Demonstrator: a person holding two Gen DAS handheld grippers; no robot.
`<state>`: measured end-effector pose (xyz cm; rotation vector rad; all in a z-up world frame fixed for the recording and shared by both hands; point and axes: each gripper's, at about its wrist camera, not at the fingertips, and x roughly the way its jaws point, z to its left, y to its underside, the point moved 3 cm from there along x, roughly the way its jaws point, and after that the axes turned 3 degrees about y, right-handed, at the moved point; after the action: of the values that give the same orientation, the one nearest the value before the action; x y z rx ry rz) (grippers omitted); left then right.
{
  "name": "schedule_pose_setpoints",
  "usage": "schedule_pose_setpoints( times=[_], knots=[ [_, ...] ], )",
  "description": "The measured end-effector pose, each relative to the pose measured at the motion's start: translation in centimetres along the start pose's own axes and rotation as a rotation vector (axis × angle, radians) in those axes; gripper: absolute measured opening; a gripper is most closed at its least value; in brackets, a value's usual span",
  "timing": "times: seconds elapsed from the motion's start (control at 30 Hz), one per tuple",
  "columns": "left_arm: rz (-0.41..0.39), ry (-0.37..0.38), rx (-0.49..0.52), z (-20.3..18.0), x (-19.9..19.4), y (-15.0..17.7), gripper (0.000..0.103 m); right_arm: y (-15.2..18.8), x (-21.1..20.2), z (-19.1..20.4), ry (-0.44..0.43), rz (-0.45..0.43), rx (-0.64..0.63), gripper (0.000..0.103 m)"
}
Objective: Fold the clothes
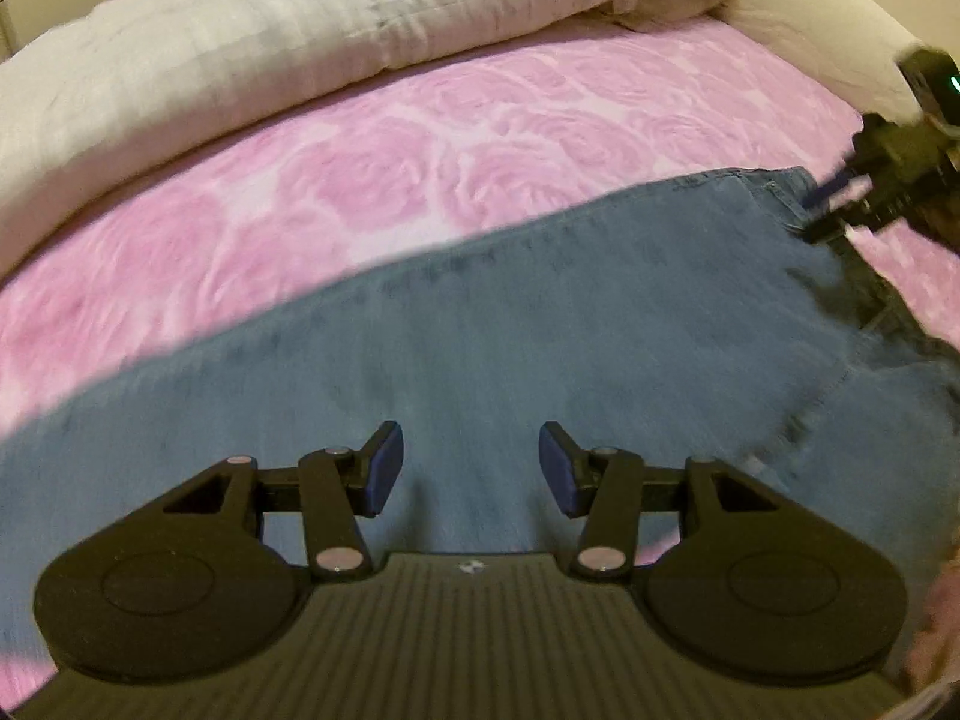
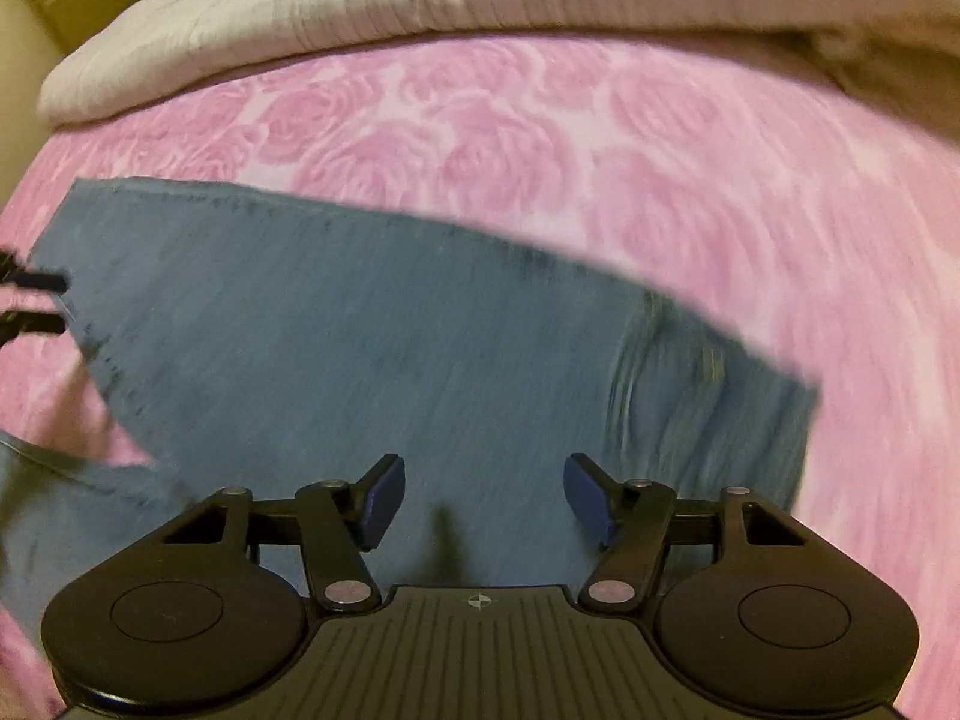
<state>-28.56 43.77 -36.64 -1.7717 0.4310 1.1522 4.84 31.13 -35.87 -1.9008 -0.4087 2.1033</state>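
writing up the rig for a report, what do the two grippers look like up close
Both match. The left gripper and right gripper have black linkage arms with pale round pivot pins, dark blue finger pads, two round black housings and a ribbed dark grey base with a small crosshair mark. The right one, seen from the left camera, shows a green light.

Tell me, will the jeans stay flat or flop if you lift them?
Probably flop: the jeans are soft cloth lying limp and flat on the pink blanket. They look thick, so likely heavyish for one tool to lift. They probably won't slide much, since the blanket looks fuzzy.
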Motion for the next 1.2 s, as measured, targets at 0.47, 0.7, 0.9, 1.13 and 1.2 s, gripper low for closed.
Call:
schedule_pose_setpoints(
  times=[0.47, 0.7, 0.9, 1.13, 1.2],
  knots=[
    [0.139, 0.057, 0.317, 7.8, 9.6, -6.3, 0.047, -7.1, 7.8, -4.6, -0.068, 0.147, -0.361, 0.062],
    [0.168, 0.137, 0.338, 8.9, 10.7, -6.1, 0.050, -7.5, 9.1, -5.4, -0.100, 0.197, -0.367, 0.042],
    [0.157, 0.081, 0.451, 6.6, 9.5, -5.1, 0.006, -6.8, 7.5, -3.6, -0.007, 0.153, -0.403, 0.012],
    [-0.067, -0.147, 0.358, 2.0, 0.0, -2.1, 0.004, -2.6, -1.2, 2.0, 0.252, -0.099, -0.469, 0.011],
    [-0.119, -0.165, 0.291, -0.1, -4.3, 0.0, 0.004, 0.1, -5.1, 4.7, 0.318, -0.167, -0.502, 0.011]
  ],
)
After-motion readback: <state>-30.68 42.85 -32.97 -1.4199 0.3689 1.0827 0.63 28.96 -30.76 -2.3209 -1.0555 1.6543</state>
